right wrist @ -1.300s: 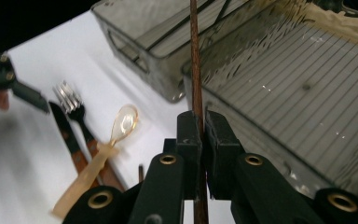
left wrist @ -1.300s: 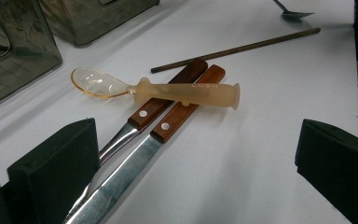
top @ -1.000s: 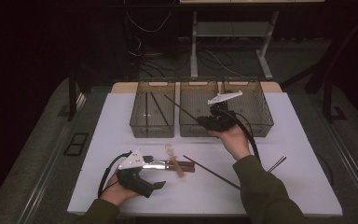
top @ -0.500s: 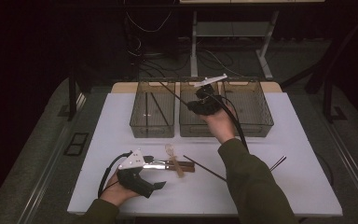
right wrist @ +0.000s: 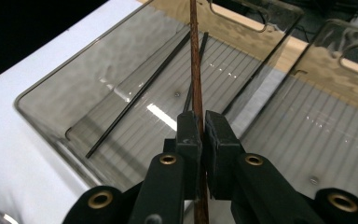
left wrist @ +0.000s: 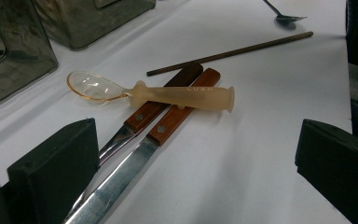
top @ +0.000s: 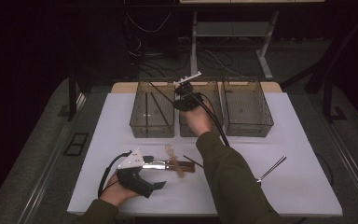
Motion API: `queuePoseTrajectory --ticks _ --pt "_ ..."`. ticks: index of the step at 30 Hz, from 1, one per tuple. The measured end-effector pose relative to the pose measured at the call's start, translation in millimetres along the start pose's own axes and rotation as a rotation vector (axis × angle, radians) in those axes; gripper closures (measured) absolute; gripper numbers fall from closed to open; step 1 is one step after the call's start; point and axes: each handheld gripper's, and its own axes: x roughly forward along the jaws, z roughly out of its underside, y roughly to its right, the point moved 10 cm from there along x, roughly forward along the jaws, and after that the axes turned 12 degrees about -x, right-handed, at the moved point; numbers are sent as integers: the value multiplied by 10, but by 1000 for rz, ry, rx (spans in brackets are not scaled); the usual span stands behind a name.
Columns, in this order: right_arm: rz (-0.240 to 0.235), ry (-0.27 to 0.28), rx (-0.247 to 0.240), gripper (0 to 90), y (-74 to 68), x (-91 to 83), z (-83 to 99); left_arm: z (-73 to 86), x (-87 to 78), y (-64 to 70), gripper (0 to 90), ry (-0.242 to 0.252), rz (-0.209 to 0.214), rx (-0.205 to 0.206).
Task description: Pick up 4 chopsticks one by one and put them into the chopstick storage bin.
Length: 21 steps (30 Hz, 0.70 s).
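Observation:
My right gripper (right wrist: 201, 122) is shut on a brown chopstick (right wrist: 196, 70) and holds it above the left clear bin (right wrist: 51, 121), where two black chopsticks (right wrist: 140, 93) lie. In the high view my right gripper (top: 179, 91) hovers at the bins' row between the left bin (top: 140, 126) and the middle bin (top: 200, 133). My left gripper (left wrist: 196, 158) rests open on the white table. In front of it lie two wood-handled knives (left wrist: 168, 121) with an amber plastic spoon (left wrist: 182, 95) across their handles. My left gripper (top: 154, 173) sits near the table's front left.
Another brown chopstick (left wrist: 233, 53) lies beyond the knives, and a metal spoon (top: 271, 169) lies on the table's right side. A third clear bin (top: 249, 130) stands at the back right. The person's right sleeve (top: 233, 186) crosses the table's middle.
My right gripper has carried the chopstick leftward and farther back, from over the middle and right bins to over the left bin. The left gripper has stayed put.

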Motion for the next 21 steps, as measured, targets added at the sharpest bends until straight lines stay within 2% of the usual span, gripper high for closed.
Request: queuePoseTrajectory --ticks 6,10,13,21 --pt "13 -22 -3 851 -68 218 -68 -2 4 6 0 -1 7 -4" --pt "16 -36 19 850 -105 321 -106 -4 5 12 0 1 9 -6" --pt "7 -42 43 850 -149 383 -128 -4 3 14 0 0 12 0" --pt "-14 -62 41 850 -256 542 -124 -8 5 14 0 0 17 -1"
